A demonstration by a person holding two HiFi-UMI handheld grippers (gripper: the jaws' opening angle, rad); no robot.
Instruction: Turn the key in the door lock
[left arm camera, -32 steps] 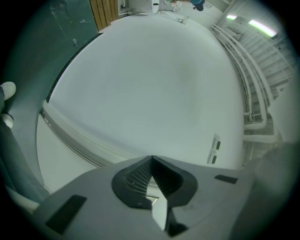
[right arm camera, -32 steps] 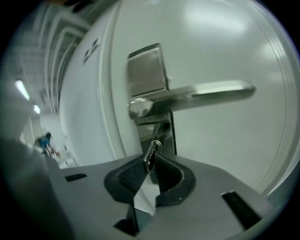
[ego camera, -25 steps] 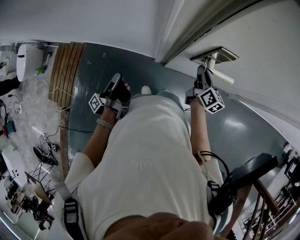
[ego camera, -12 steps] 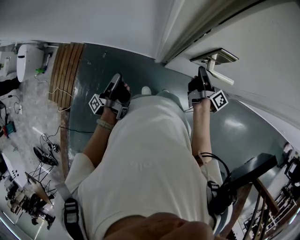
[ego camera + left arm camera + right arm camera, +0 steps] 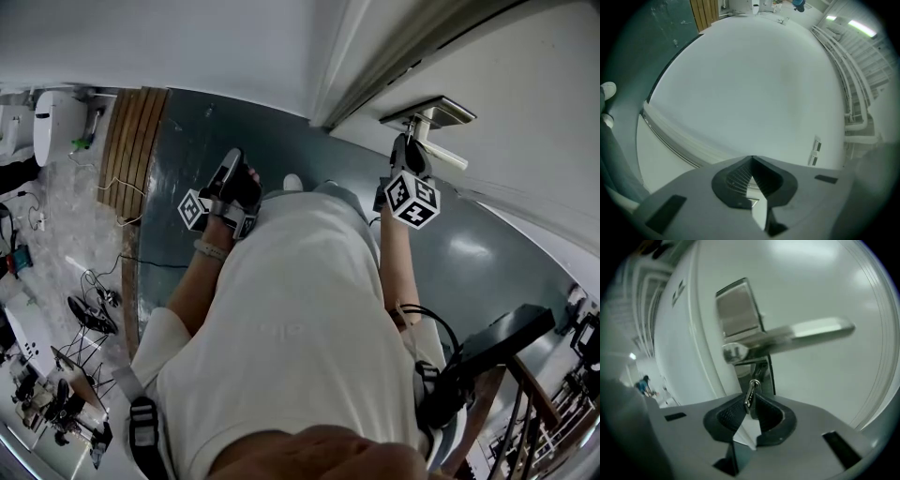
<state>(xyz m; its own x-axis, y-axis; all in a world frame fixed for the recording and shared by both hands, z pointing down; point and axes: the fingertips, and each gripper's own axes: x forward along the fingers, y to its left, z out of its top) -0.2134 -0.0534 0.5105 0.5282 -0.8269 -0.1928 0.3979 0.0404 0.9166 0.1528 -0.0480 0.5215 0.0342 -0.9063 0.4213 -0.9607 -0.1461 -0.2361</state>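
Key [image 5: 749,396]: likely light, stiff, slick metal; grip flat bow by broad faces | right gripper [image 5: 749,405]: pinching bow under handle [image 5: 801,333] | left gripper [image 5: 752,161]: pressed together, empty

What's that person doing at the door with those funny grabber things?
A person is working the lock on a white door. The right tongs are pinched on a small silver metal key at the lock plate, just under the long silver lever handle. The left tongs are shut on nothing, off to the side, facing a plain white wall.
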